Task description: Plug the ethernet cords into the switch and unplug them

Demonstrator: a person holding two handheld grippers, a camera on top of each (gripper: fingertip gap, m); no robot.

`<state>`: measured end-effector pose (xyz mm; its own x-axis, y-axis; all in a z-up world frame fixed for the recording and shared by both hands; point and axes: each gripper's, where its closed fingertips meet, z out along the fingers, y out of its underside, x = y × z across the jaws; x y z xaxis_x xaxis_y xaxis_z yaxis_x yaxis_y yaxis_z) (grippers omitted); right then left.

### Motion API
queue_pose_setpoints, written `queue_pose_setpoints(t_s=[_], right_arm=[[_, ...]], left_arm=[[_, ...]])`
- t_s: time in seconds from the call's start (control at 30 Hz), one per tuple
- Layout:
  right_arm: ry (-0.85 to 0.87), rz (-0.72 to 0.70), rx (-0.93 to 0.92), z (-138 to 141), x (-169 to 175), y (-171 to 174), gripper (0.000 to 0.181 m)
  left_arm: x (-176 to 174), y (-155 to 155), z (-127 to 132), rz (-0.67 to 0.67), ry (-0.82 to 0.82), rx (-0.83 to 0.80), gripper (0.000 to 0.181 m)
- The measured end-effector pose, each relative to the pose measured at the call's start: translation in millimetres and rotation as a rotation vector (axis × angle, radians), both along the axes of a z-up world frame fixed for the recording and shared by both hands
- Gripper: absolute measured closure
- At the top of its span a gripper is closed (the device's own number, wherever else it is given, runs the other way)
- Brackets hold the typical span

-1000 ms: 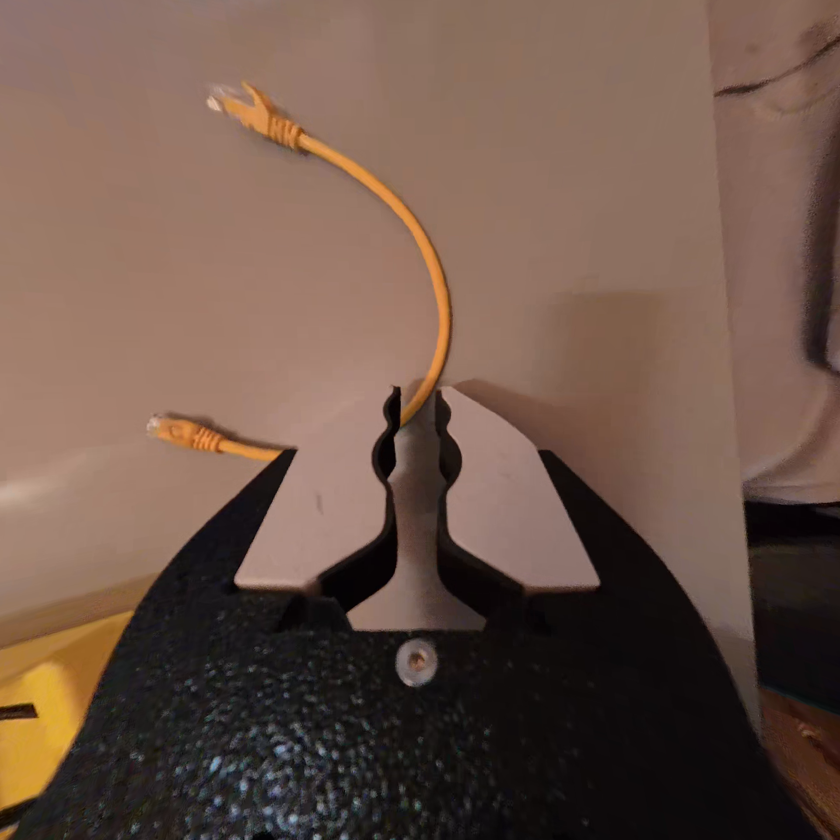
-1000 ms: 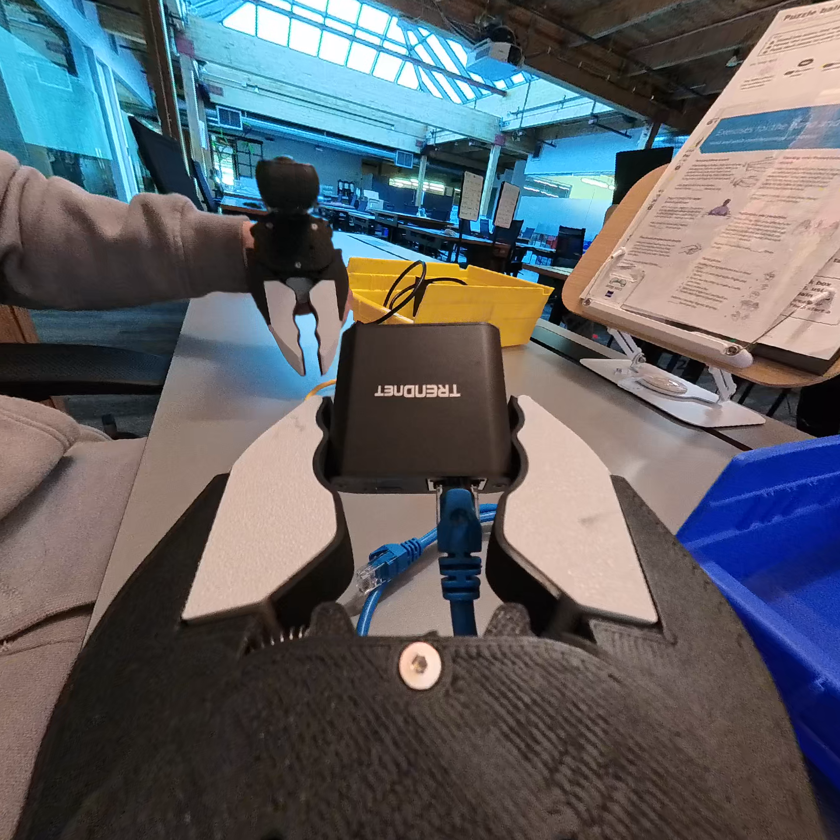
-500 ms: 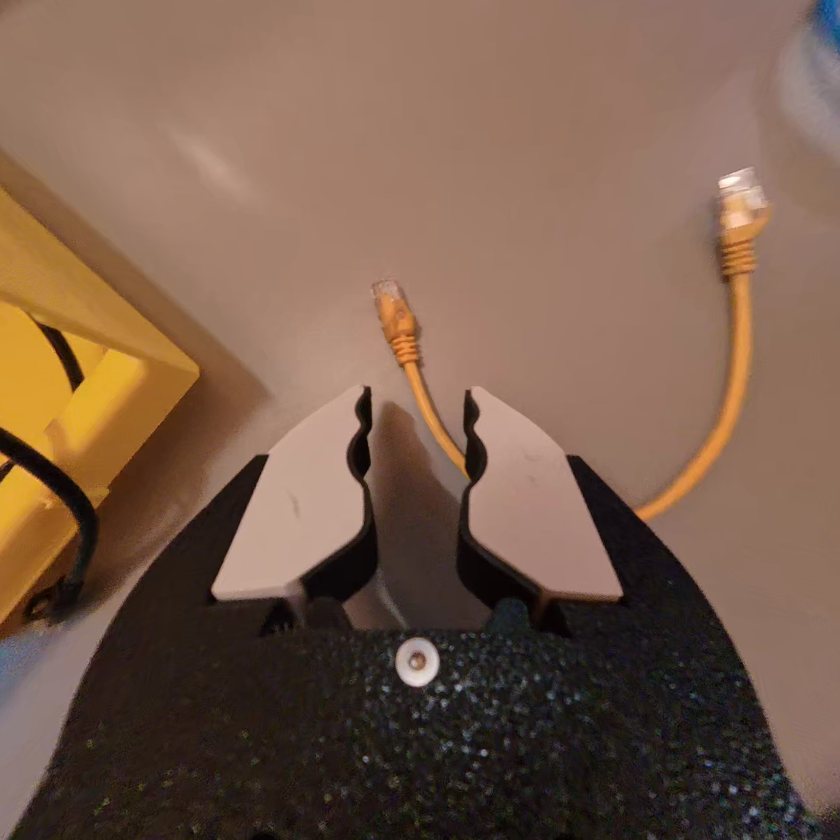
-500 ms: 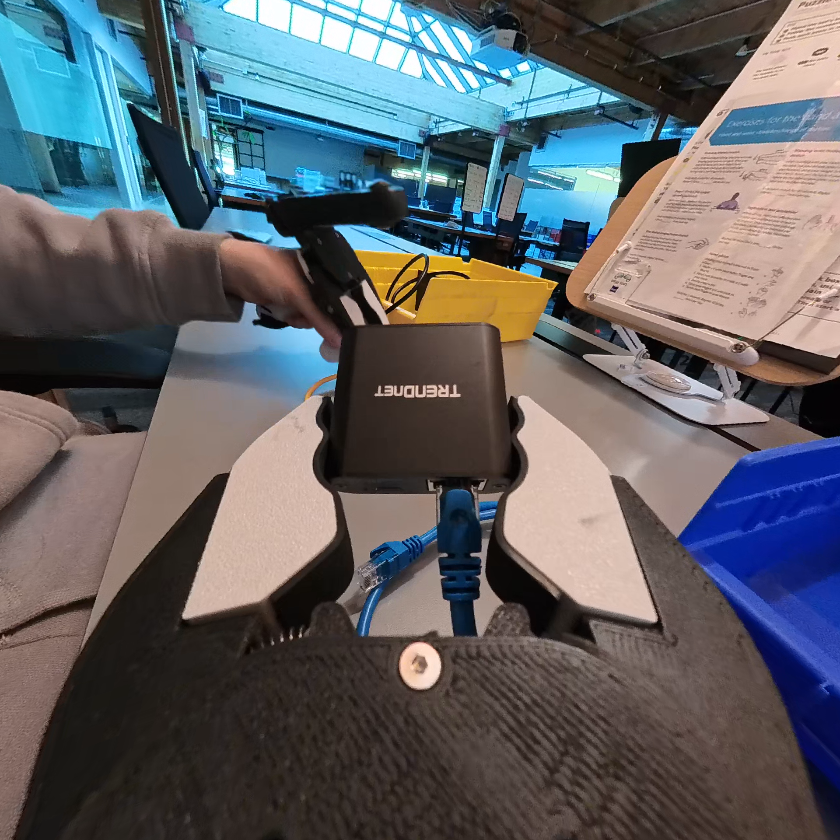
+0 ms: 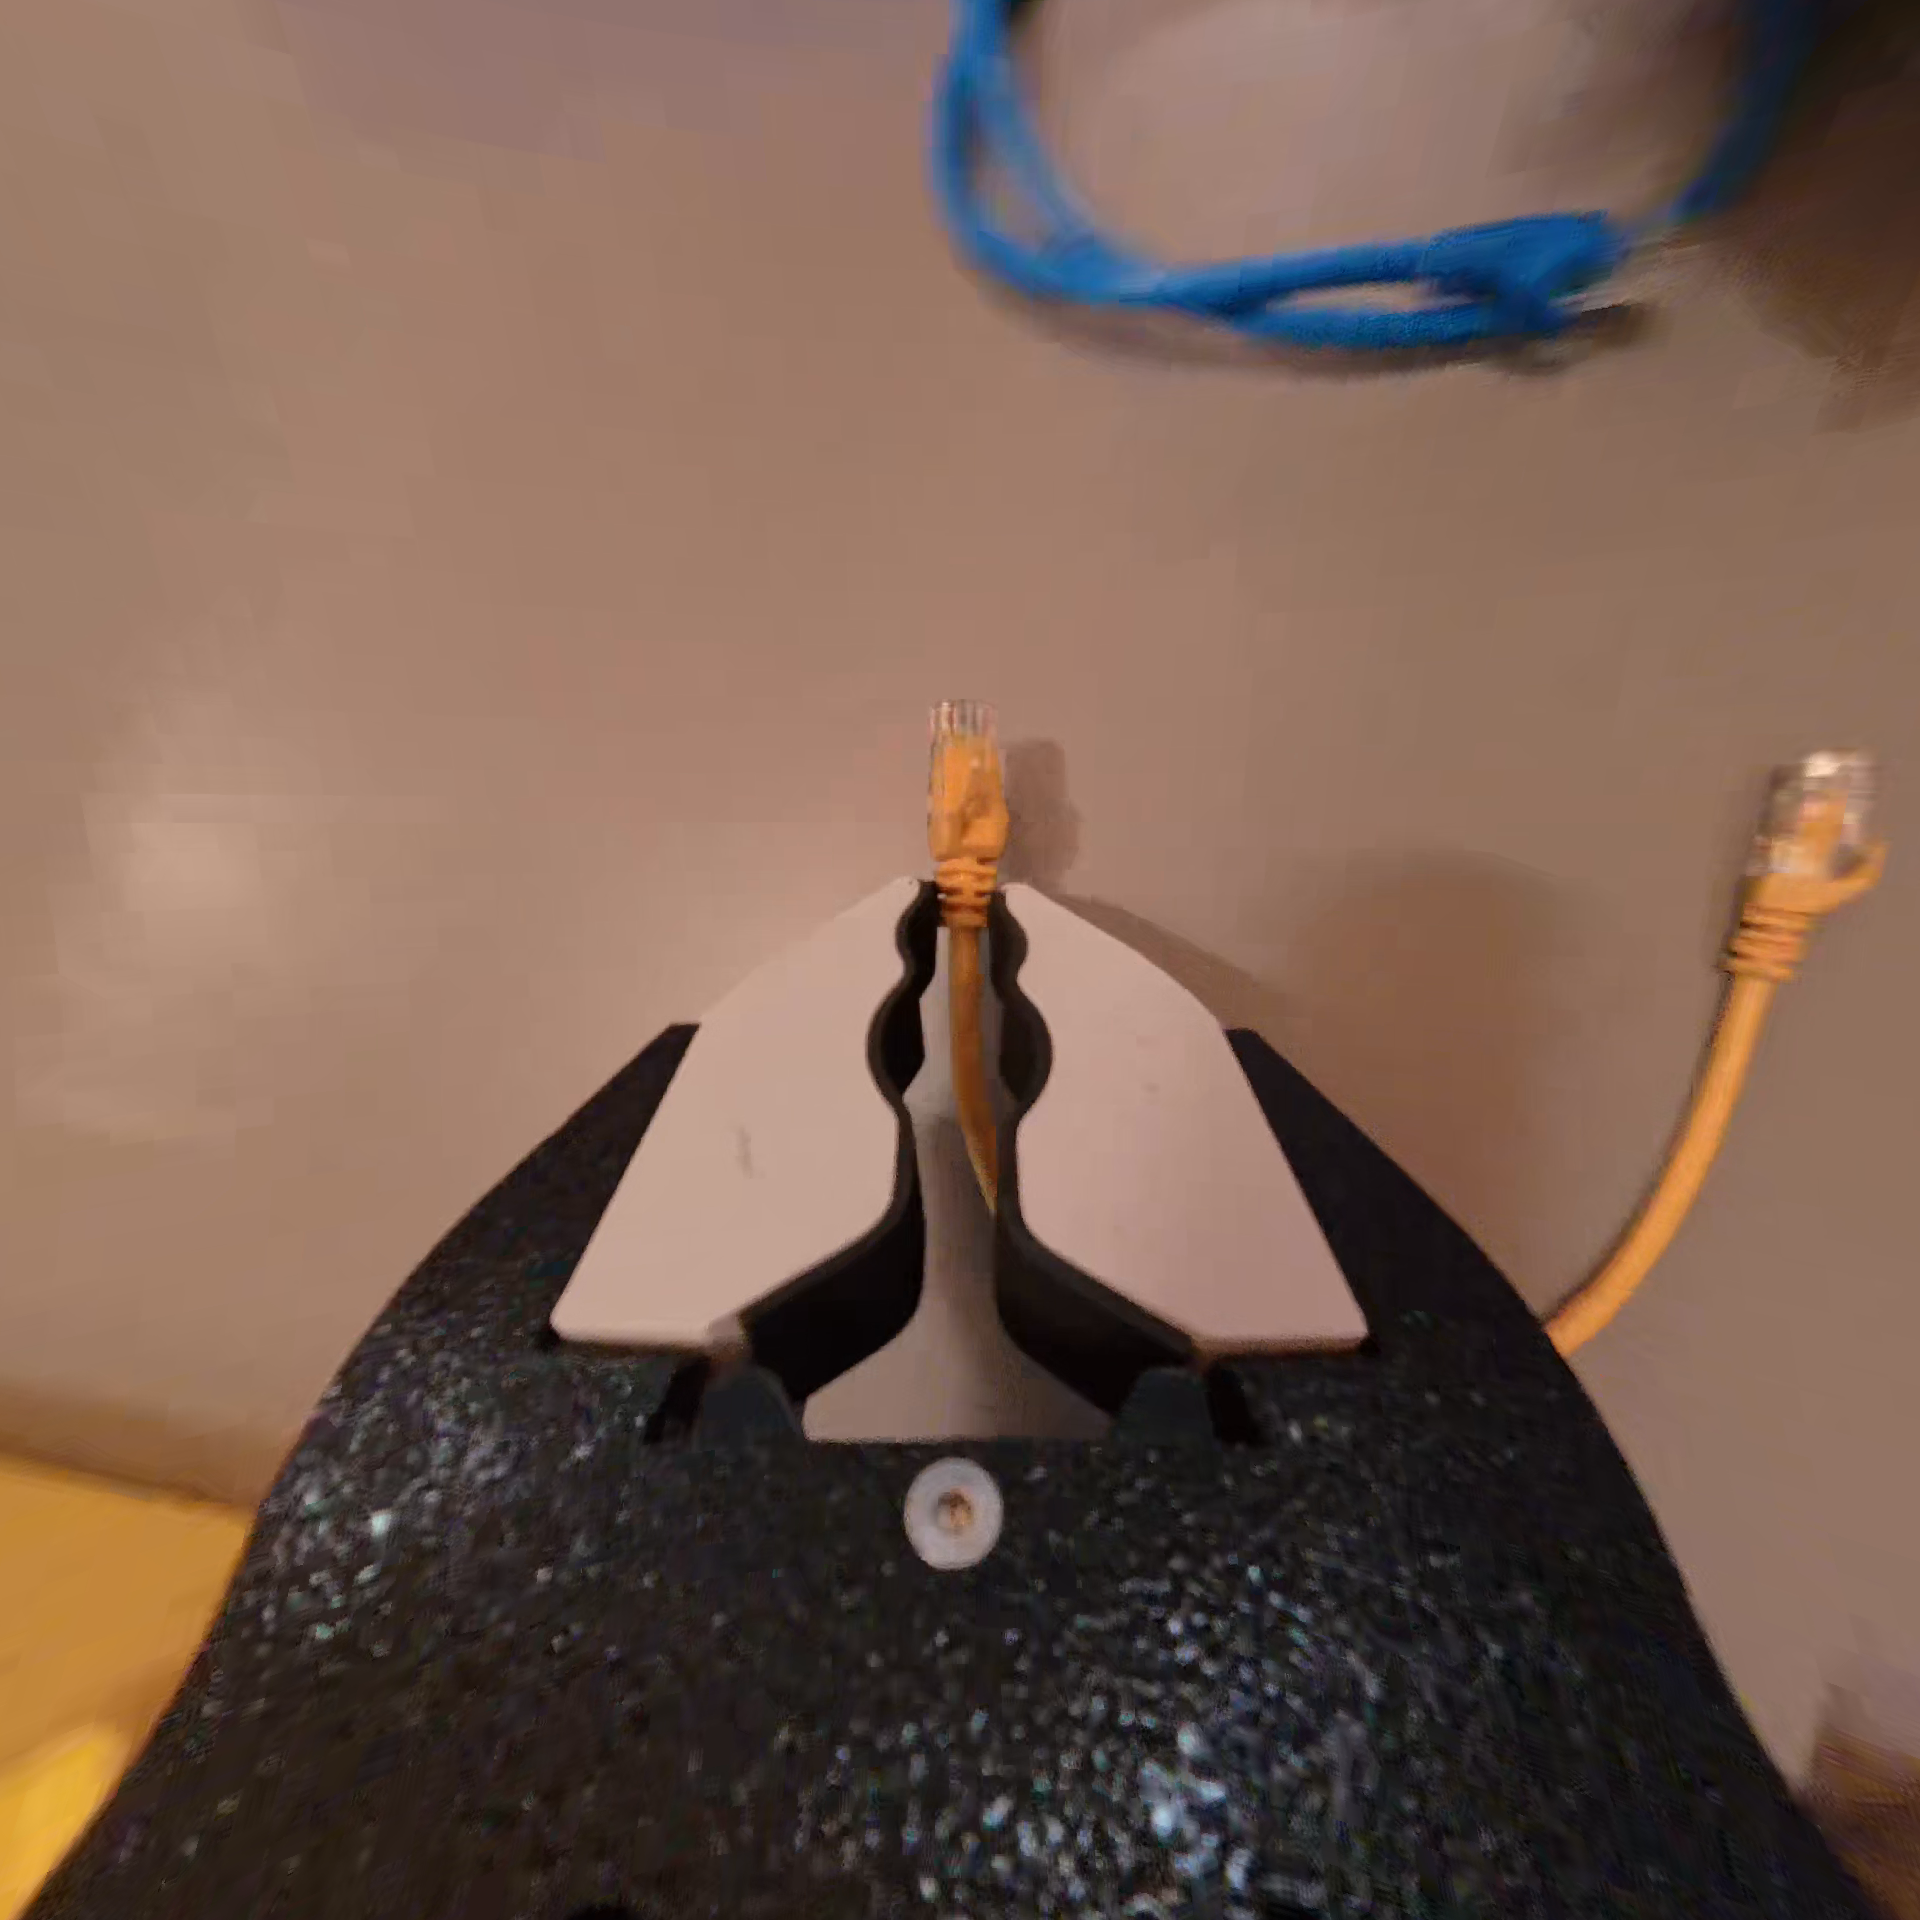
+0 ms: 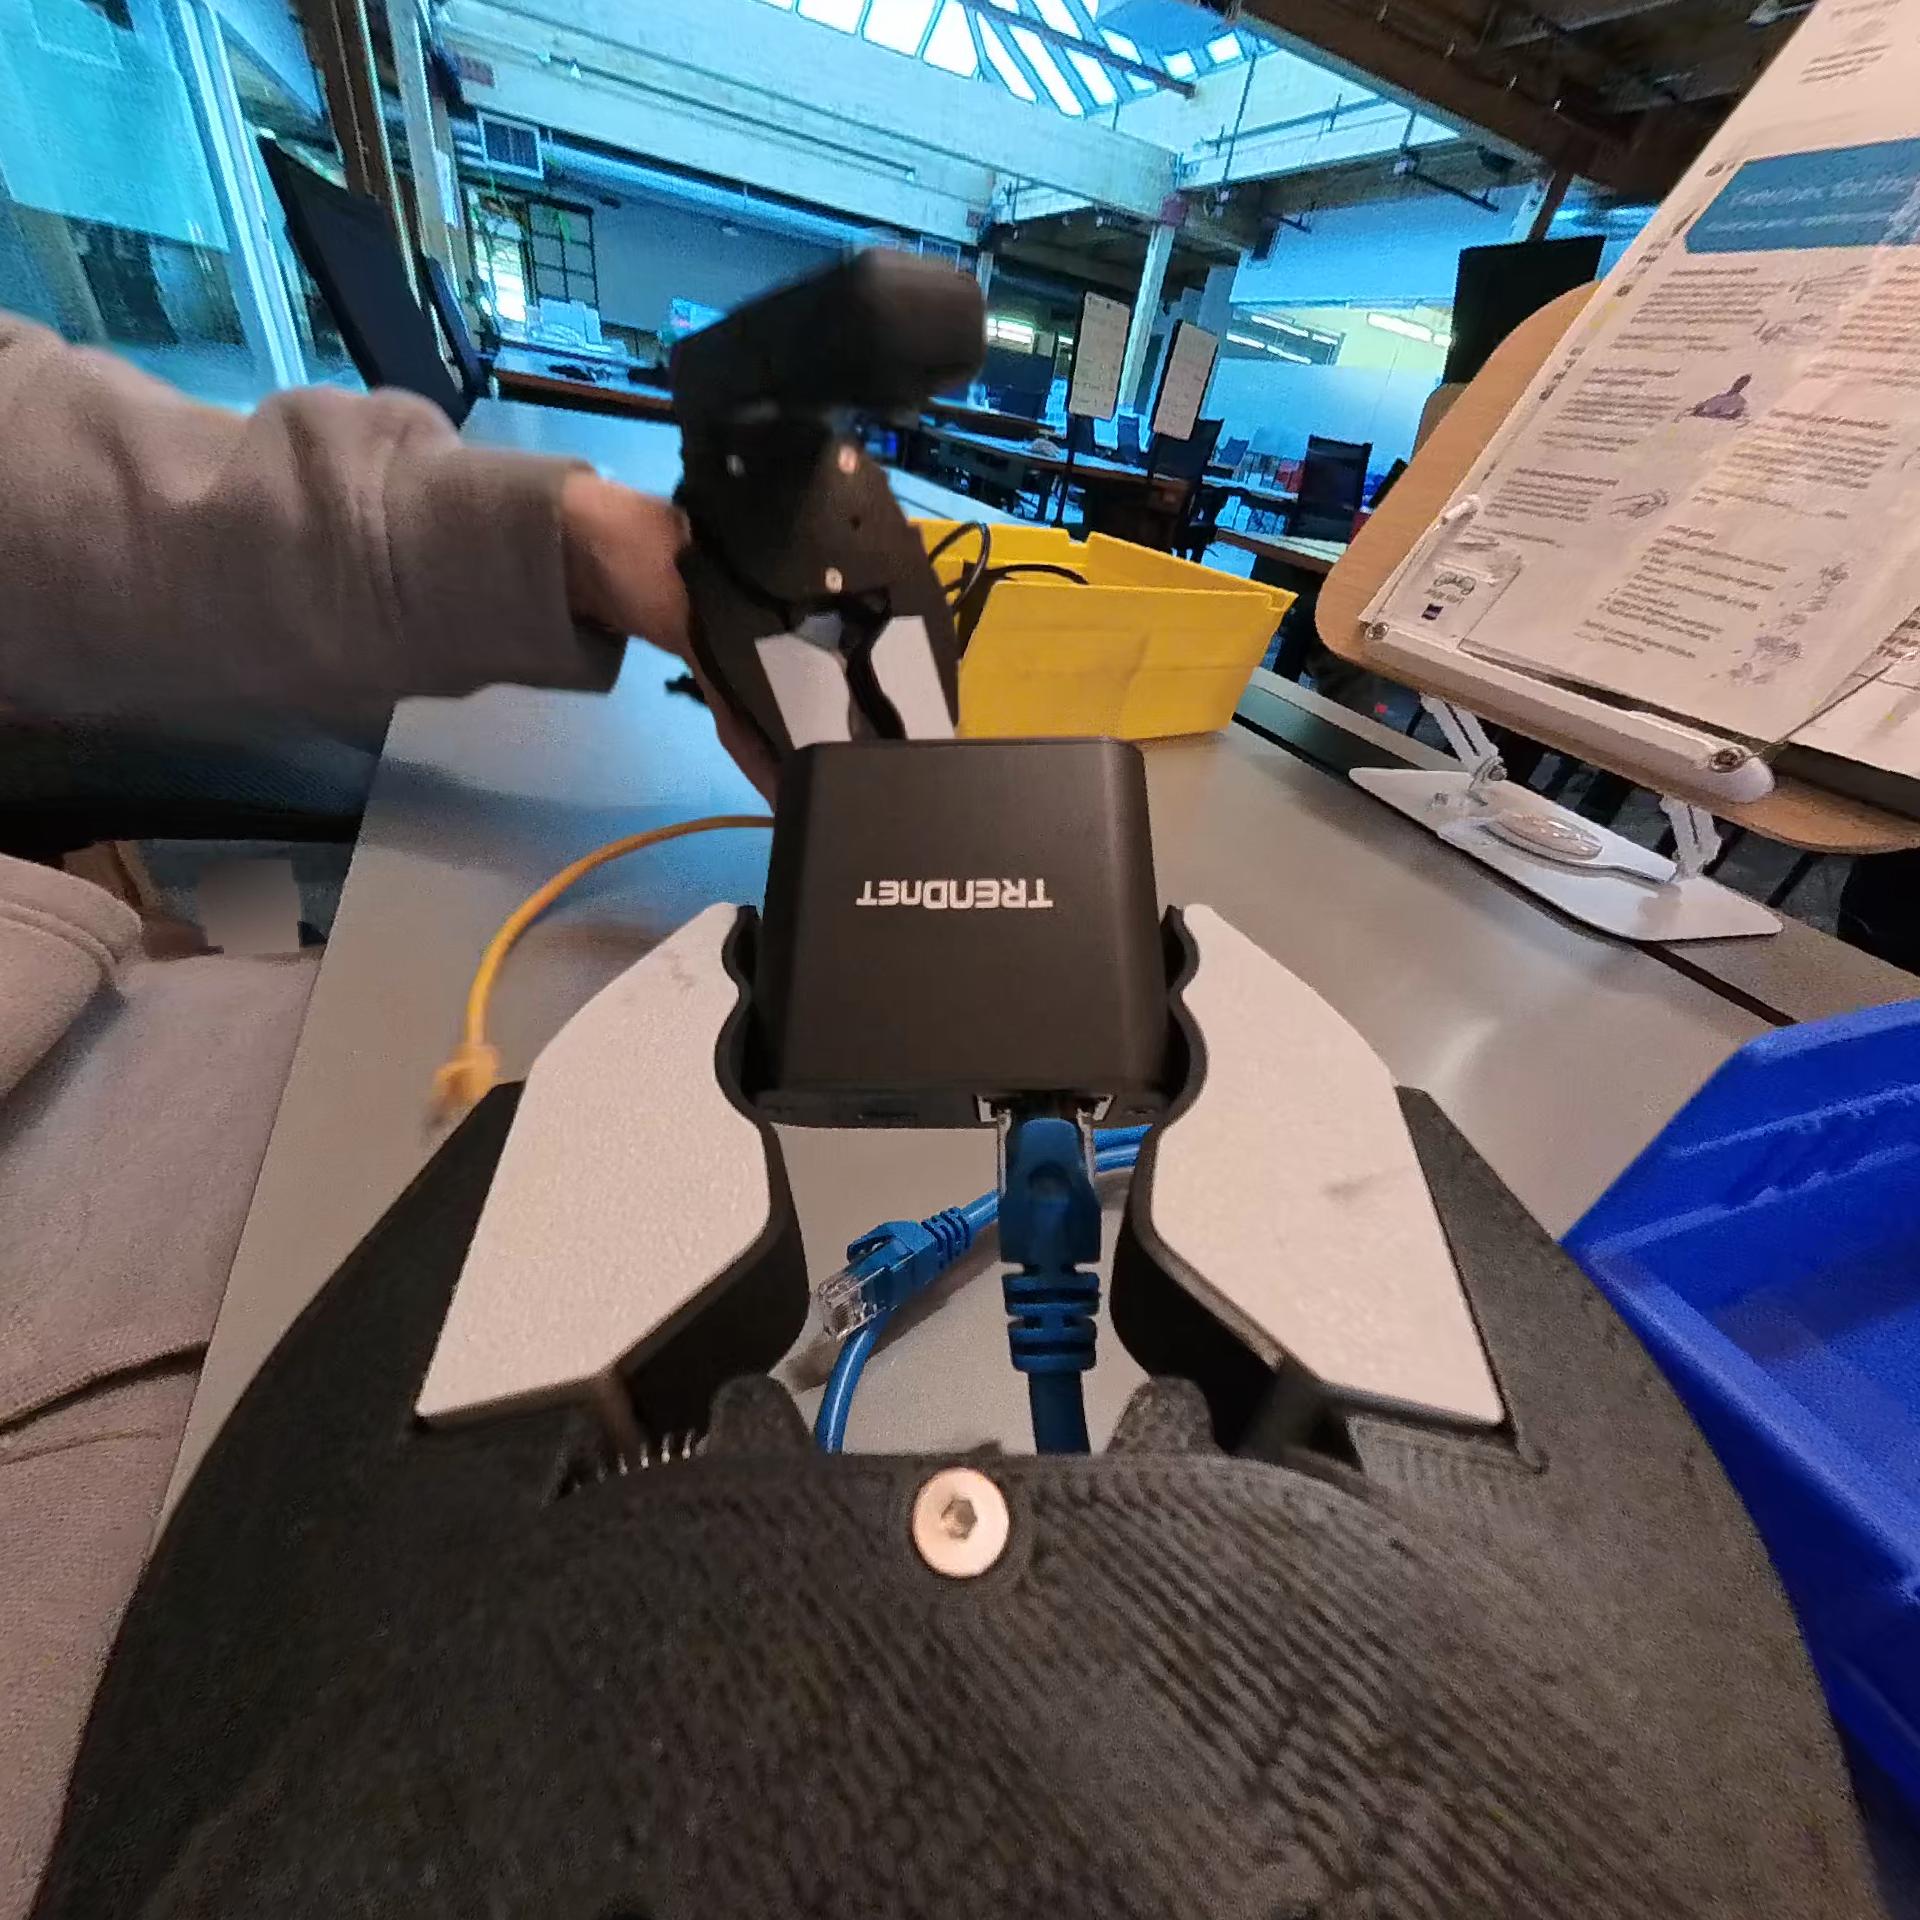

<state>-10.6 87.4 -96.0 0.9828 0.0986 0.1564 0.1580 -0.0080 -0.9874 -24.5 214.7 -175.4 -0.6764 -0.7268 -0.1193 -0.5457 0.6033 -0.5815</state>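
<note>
Orange ethernet cord (image 5: 966, 1039) sits pinched behind its plug in the left tongs (image 5: 961, 904), over the grey surface (image 5: 416, 520). In the right wrist view, the black switch (image 6: 956, 914) is clamped by the right tongs (image 6: 961, 997), a blue cord (image 6: 1049, 1236) plugged in.

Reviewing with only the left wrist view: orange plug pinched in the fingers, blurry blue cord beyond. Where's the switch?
Observer: The switch is clamped in the right gripper, ports facing that camera.
Operator: Anything plugged in?
Observer: One blue plug sits in a right-hand port; the other blue plug lies loose on the table.
Operator: And my gripper relative to it?
Observer: The left gripper, holding the orange cord, is beyond the switch's far end, away from the ports.
</note>
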Motion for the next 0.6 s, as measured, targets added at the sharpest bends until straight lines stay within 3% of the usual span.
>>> queue_pose_setpoints(t_s=[0.03,0.13,0.27,0.6], right_arm=[[-0.007,0.000,-0.012,-1.7,-0.7,1.2,0.108],[-0.034,0.006,-0.053,-7.3,-4.0,4.8,0.108],[-0.084,0.020,-0.110,-16.0,-10.3,9.4,0.108],[-0.127,0.065,-0.176,-26.2,-19.2,12.8,0.108]], left_arm=[[-2.5,-12.9,7.0,-0.088,0.015,0.001,0.172],[-7.6,-43.7,26.7,-0.271,0.065,0.002,0.172],[-14.6,-75.4,51.3,-0.398,0.129,-0.036,0.172],[-27.1,-90.9,72.9,-0.504,0.202,0.060,0.172]])
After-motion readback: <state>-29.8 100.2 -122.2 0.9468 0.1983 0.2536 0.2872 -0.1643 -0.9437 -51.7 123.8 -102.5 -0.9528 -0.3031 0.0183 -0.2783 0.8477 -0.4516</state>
